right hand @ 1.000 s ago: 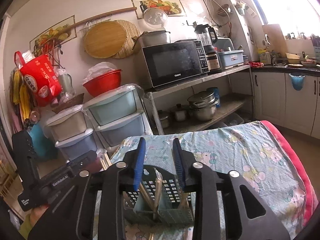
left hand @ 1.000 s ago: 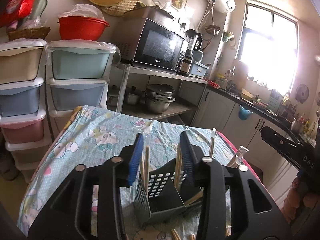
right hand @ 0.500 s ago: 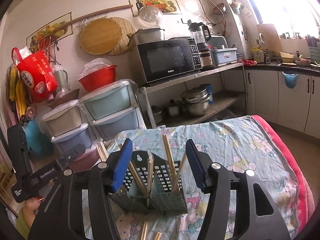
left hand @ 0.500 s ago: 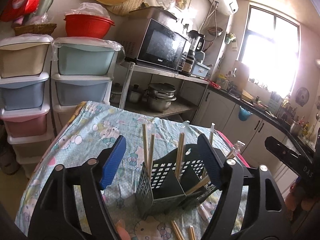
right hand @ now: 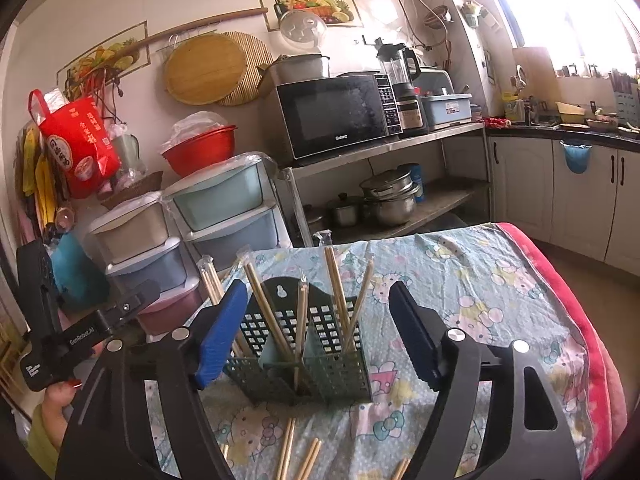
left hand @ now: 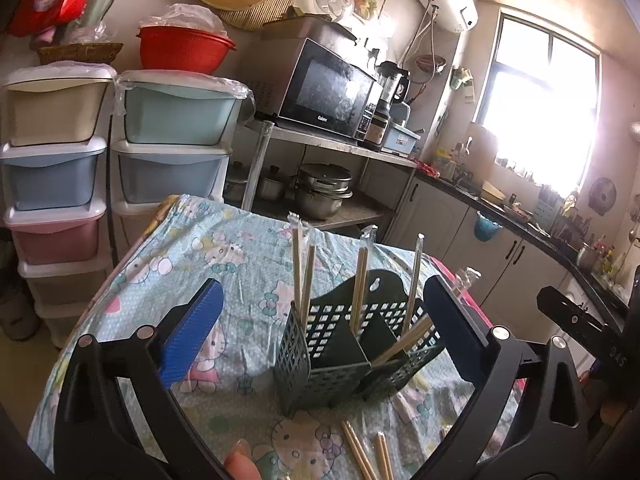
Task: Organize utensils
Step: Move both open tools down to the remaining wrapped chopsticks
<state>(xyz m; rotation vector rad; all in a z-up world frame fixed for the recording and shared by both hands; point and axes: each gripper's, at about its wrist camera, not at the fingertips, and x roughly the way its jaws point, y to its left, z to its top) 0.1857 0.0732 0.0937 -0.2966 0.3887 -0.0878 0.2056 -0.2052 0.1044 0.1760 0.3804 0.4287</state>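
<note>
The left gripper (left hand: 320,336) had its jaws opening, spread wide, with nothing pinched; the caddy (left hand: 352,344) stood between and just beyond its blue pads, touching neither. The right gripper (right hand: 314,334) was also opening, its pads apart on either side of the same caddy, and again no pad pressed on anything. The caddy sat upright on the tablecloth (left hand: 224,264), directly ahead of both tools.

Risks, as I judged them: the loose chopsticks (right hand: 298,454) lay flat on the cloth just under and in front of the right gripper, and picking up thin, round sticks from soft fabric could pinch the cloth with them or let a stick roll away. A low reach for them could also bump the light caddy and tip it, spilling what already stood inside. One stick leaned out low over the caddy's rim toward the left tool's right pad, and a passing finger could knock it out.

Counts: one caddy with three visible compartments; two grippers. In the left view five sticks or pairs stood or leaned in the caddy, some in clear wrappers. On the cloth, the right view showed about four loose groups, though the frame edge cut them off, so the exact number was unclear.
</note>
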